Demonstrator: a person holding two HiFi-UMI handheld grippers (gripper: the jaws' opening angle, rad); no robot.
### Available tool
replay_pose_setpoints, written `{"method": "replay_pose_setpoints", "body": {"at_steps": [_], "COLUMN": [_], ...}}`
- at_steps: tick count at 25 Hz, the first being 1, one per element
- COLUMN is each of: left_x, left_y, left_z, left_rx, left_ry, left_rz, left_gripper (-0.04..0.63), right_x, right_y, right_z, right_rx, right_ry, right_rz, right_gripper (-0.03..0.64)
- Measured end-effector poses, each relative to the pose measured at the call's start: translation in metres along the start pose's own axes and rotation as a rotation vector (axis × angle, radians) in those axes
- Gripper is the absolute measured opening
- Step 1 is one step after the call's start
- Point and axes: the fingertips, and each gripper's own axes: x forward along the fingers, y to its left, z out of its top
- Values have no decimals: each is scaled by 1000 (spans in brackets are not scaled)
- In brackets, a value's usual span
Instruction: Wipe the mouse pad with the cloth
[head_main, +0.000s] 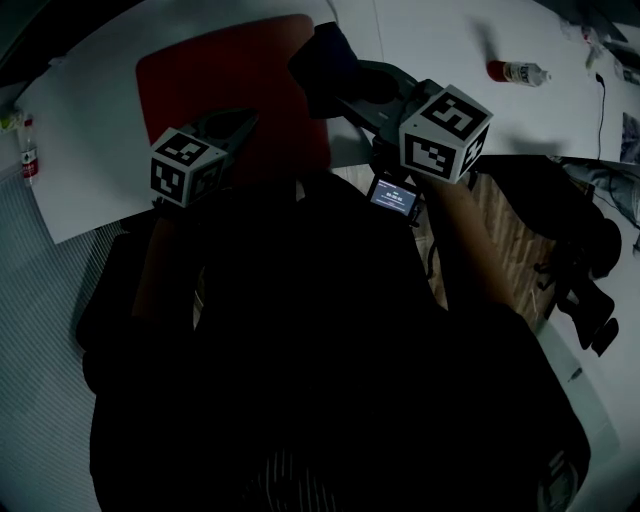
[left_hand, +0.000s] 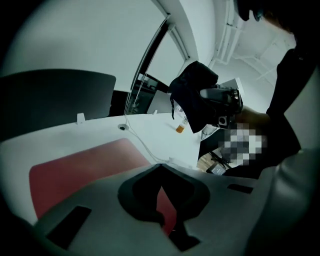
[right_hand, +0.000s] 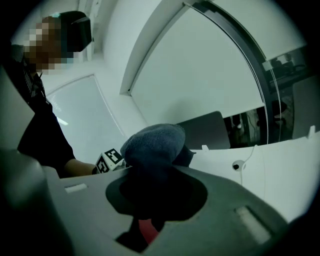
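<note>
The red mouse pad (head_main: 225, 85) lies on the white table (head_main: 430, 30) ahead of me. My right gripper (head_main: 328, 78) hangs over the pad's right edge, shut on a bunched dark blue cloth (head_main: 322, 55). In the right gripper view the cloth (right_hand: 152, 145) bulges out above the jaws. My left gripper (head_main: 238, 124) hovers over the pad's near edge, shut with nothing in it. In the left gripper view the pad (left_hand: 80, 170) shows below the closed jaws, with the cloth (left_hand: 192, 92) held up at the right.
A small bottle (head_main: 518, 72) lies on the table at the back right, and another bottle (head_main: 28, 158) stands at the far left. A thin cable (left_hand: 142, 142) runs past the pad's far side. Dark bags (head_main: 565, 225) sit on the floor at right.
</note>
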Motion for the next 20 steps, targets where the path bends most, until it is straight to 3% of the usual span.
{"method": "replay_pose_setpoints", "body": {"at_steps": [10,13,20], "left_x": [35,41,50], "left_y": [27,35,61], "left_z": [-72,-87,-91], "left_rx": [-125,-164,-136], "left_ry": [169,186,223], "left_rz": [-41,-40,-20], "left_gripper": [8,8,8], "right_x": [33,42,73], "right_y": [-42,-51,-81], "right_z": [-61,-82,-152], "right_rx": [23,41,67], "right_ry": [168,205,349], "right_rz": [-37,-42,-56], "right_gripper": [66,66,66]}}
